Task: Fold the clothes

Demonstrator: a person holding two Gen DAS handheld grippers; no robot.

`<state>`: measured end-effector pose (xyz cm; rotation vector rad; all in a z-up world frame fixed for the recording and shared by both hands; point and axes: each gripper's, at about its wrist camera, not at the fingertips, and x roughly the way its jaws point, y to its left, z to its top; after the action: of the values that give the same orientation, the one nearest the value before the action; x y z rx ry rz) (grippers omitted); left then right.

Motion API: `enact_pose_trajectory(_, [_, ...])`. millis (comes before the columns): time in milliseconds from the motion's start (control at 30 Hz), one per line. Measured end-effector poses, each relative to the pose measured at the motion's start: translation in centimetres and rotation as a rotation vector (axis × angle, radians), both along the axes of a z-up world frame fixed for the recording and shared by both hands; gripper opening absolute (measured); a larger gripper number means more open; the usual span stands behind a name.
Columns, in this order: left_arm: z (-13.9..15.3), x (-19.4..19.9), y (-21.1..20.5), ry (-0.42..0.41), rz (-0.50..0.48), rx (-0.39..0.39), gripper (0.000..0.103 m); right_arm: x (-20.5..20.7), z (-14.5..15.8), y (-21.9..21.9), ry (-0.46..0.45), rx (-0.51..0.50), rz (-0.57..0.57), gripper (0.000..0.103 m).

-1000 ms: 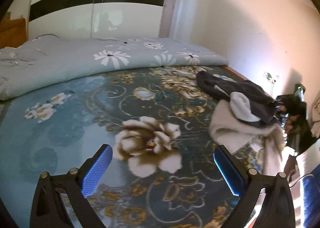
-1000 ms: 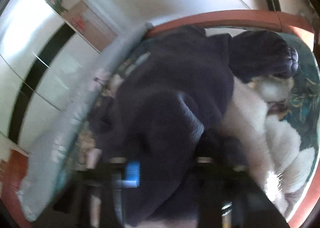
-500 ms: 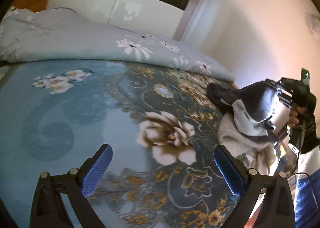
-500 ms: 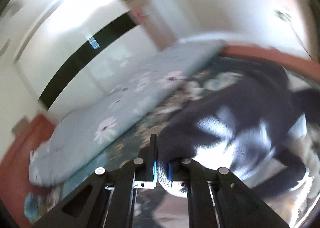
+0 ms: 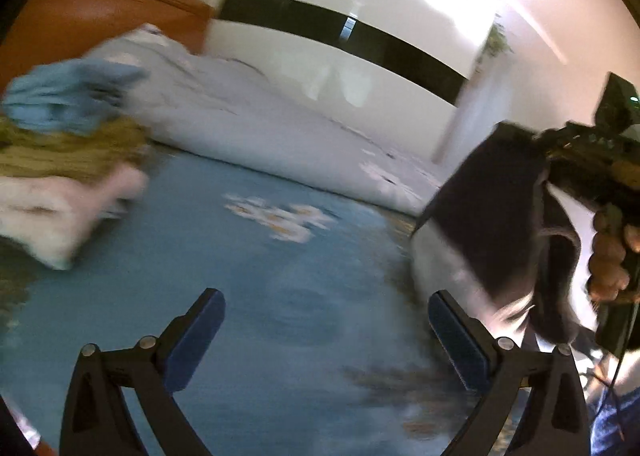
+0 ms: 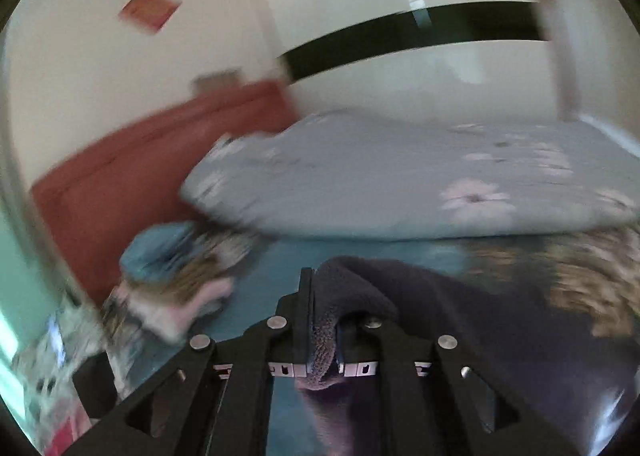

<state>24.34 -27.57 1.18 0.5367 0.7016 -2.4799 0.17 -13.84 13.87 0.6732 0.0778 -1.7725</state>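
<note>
Dark navy fleece, a garment (image 6: pixel 500 340) with a pale lining, is pinched at one edge between the closed fingers of the right gripper (image 6: pixel 324 332), and from there it drapes away to the right over the bed (image 6: pixel 256 280). In the left wrist view the same garment (image 5: pixel 496 208) hangs from that gripper (image 5: pixel 548 152) at the right edge of the picture, lifted above the blue flowered bedspread (image 5: pixel 248 264), its white inner side showing at the lower edge; the person's right hand (image 5: pixel 608 256) grips the handle just below. The left gripper (image 5: pixel 326 332) hovers over the bedspread with its blue-padded fingers (image 5: pixel 196 336) spread wide and nothing between them, well apart from the garment. At the far left lies a small pile of other clothes (image 5: pixel 60 160): a light blue piece on top, an olive one under it, and a pale pink or white one at the bottom. Behind the pile a grey quilt (image 5: pixel 256 124) printed with white flowers runs across the bed, against a reddish-brown headboard (image 5: pixel 92 12). A white wardrobe (image 5: pixel 320 68) with a black band stands beyond. Both views are smeared with motion blur, so finer details of the fabrics cannot be made out.
</note>
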Motion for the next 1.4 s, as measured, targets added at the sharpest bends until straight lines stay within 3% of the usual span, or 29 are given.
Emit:
enact_pose_trajectory(133, [-0.6,4.7,-2.0,-0.011,0.100,0.011,0.103,4.3,-4.6,-8.1,-0.095,0.105,0.169,0.008])
enact_pose_trajectory(300, [-2.3,7.4,-3.2,-0.052,0.159,0.045,0.103,7.6,-12.7,-13.6,-0.186,0.292,0.231,0.010])
enact_pose_trajectory(400, [-3.1,7.5,-3.4,-0.061,0.146,0.065,0.103,8.8,-14.3,-14.4,-0.171,0.341,0.264,0.014])
enact_pose_trajectory(467, [-3.7,6.7,-3.5,-0.071,0.132,0.084,0.103,9.6,-13.3,-13.2,-0.138,0.317,0.305,0.034])
enact_pose_trajectory(500, [-4.0,6.2,-3.5,-0.071,0.117,0.089,0.103,10.0,-12.6,-12.4,-0.122,0.299,0.327,0.053])
enact_pose_trajectory(533, [-4.3,5.8,-3.4,-0.072,0.101,0.094,0.103,9.7,-12.3,-11.0,-0.117,0.288,0.315,0.061])
enact_pose_trajectory(833, [-6.1,0.3,-1.3,-0.139,-0.089,0.124,0.103,2.6,-12.0,6.0,-0.146,0.234,-0.006,0.061])
enact_pose_trajectory(933, [-6.4,-1.4,0.3,-0.167,-0.152,0.077,0.103,0.8,-12.3,10.8,-0.151,0.229,-0.091,0.061])
enact_pose_trajectory(1033, [-7.5,-2.8,1.3,-0.243,-0.161,0.024,0.103,1.8,-14.4,11.9,-0.136,0.282,-0.083,0.061])
enact_pose_trajectory(1200, [-8.9,-2.8,0.8,-0.303,-0.141,0.036,0.103,3.4,-17.8,13.6,-0.112,0.369,-0.070,0.061])
enact_pose_trajectory(1300, [-8.8,-2.1,-0.7,-0.297,-0.118,0.055,0.103,5.1,-19.2,11.3,-0.018,0.425,-0.001,0.061])
enact_pose_trajectory(1400, [-8.9,-1.9,-2.2,-0.329,-0.081,0.049,0.103,6.2,-21.0,8.1,0.138,0.498,0.047,0.061])
